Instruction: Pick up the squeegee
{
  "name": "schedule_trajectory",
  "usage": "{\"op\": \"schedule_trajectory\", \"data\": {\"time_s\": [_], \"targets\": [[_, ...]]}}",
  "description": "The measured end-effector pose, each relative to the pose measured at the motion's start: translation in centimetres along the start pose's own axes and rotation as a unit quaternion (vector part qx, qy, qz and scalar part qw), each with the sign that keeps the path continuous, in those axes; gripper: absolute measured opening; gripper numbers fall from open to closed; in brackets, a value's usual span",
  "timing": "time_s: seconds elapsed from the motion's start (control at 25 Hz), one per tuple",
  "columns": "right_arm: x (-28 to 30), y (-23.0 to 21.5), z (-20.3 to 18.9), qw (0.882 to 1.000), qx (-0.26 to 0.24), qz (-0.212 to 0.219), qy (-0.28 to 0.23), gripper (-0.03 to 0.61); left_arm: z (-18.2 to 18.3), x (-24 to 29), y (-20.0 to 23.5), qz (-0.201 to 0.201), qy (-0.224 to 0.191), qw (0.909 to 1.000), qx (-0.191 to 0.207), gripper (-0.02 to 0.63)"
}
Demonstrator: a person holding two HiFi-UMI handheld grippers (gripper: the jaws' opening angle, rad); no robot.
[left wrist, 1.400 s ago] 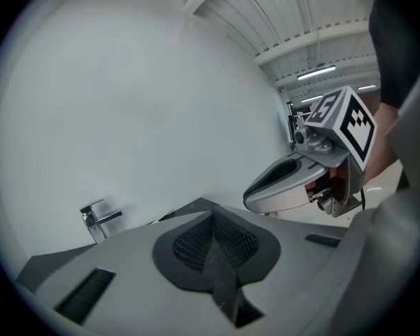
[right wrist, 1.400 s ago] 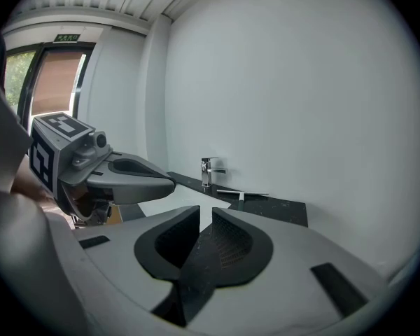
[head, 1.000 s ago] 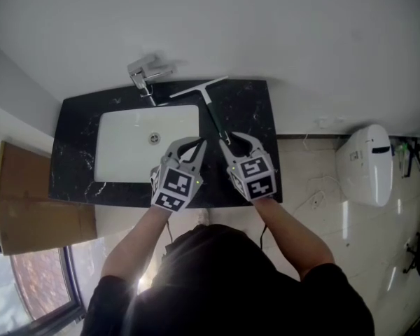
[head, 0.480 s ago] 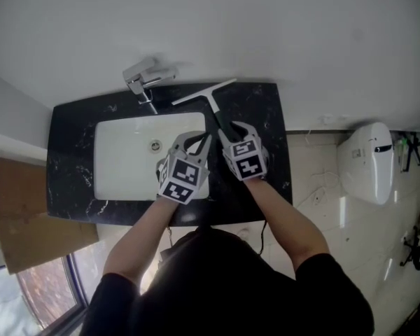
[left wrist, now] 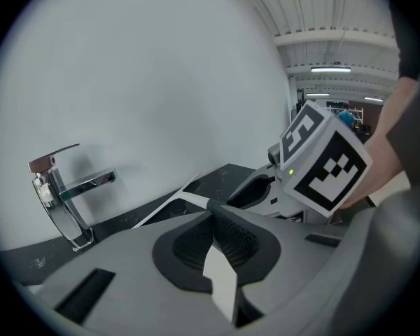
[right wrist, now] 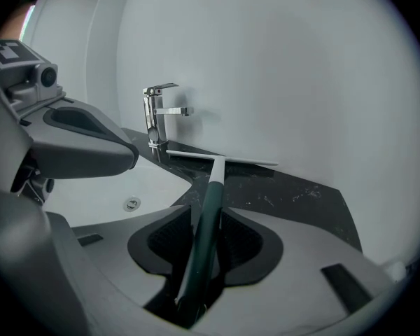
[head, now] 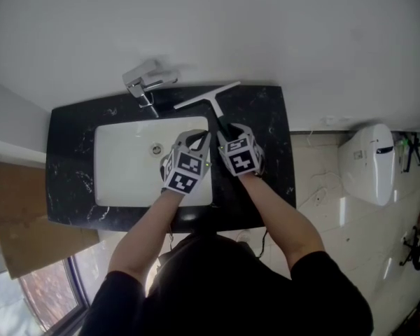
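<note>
The squeegee (head: 208,96) lies on the black marble counter (head: 269,145), its white blade along the wall and its dark handle (right wrist: 211,194) running toward me. My right gripper (head: 227,133) is down over the handle's near end. In the right gripper view its jaws (right wrist: 208,219) stand wide with the handle between them, and a thin gap shows at the pads. My left gripper (head: 199,138) hovers just left of it, over the basin's right edge. Its pads (left wrist: 213,215) meet with nothing between them. The blade (left wrist: 169,205) shows beyond them.
A chrome faucet (head: 145,81) stands at the back of the white basin (head: 126,163), left of the squeegee. The wall runs directly behind the counter. A white toilet (head: 367,163) sits on the floor to the right, and a cardboard sheet (head: 28,219) lies to the left.
Both grippers moved forward and down toward the counter. The right one now straddles the squeegee handle, and the left one came up beside it over the basin's edge.
</note>
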State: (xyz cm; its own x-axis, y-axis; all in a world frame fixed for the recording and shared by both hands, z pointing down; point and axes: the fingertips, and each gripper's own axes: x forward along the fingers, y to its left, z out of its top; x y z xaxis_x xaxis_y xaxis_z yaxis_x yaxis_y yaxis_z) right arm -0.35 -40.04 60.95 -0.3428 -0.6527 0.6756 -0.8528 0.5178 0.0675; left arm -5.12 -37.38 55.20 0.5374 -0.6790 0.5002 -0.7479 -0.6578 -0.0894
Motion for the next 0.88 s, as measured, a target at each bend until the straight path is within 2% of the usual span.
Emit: {"op": "schedule_trajectory", "data": {"time_s": [0.36, 0.6, 0.88], "targets": [[0.8, -0.2, -0.5, 1.0, -0.004, -0.016, 0.015, 0.12, -0.5, 0.1, 0.1, -0.004, 0.002, 1.0, 0.002, 0.005], [-0.1, -0.7, -0.4, 0.999, 0.016, -0.029, 0.001, 0.107, -0.2, -0.6, 0.0, -0.006, -0.003, 1.0, 0.006, 0.005], [-2.6, -0.2, 0.0, 0.999, 0.012, -0.03, -0.02, 0.103, 0.8, -2.6, -0.5, 0.003, -0.018, 0.9998, 0.011, 0.005]]}}
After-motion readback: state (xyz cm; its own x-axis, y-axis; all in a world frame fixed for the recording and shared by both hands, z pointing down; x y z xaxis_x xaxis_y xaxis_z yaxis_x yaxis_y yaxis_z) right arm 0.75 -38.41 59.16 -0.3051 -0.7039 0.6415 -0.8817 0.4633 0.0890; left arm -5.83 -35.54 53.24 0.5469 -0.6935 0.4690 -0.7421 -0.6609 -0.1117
